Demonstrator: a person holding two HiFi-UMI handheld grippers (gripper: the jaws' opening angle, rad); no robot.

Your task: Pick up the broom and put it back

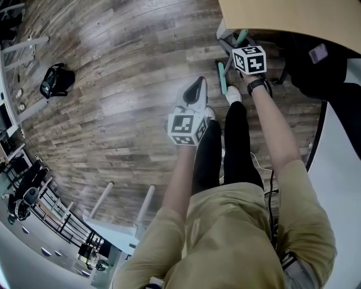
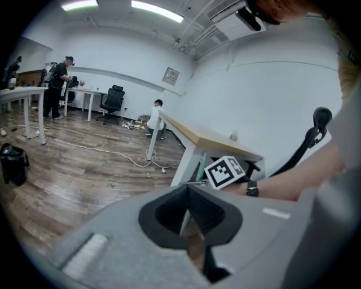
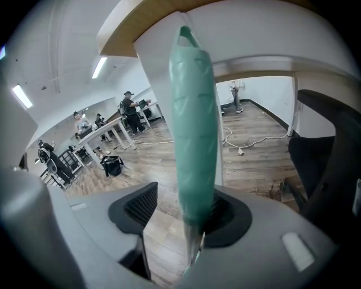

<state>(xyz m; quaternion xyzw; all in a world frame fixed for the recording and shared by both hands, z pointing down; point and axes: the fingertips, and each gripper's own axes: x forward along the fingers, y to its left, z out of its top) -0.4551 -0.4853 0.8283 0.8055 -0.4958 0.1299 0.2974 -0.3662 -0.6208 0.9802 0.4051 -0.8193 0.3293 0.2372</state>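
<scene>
Right gripper (image 3: pixel 183 220) fingers stood apart around the green broom handle (image 3: pixel 194 124), no squeeze. Probably a release, since the broom was parked upright against the leg (image 3: pixel 158 84) under the tabletop (image 1: pixel 282 17) edge. Left gripper (image 2: pixel 189 214) fingers were nearly together, empty, just idle.

A mint-green broom handle (image 3: pixel 194 130) stands out against a floor (image 1: pixel 113 84) of grey-brown wood planks with streaky grain. The left hand-held gripper (image 2: pixel 189 217) and the right hand-held gripper (image 3: pixel 189 226) are matte grey, with black ribbed pads (image 3: pixel 141 206). Their cubes (image 1: pixel 186 129) are white with black square markers. The surface (image 1: pixel 293 17) has a pale tan wood top. The person wears a khaki shirt (image 1: pixel 225 237), black trousers (image 1: pixel 237 141) and white shoes (image 1: pixel 233 93). A black bag (image 1: pixel 55 80) lies on the floor. The walls (image 2: pixel 271 84) are white.
</scene>
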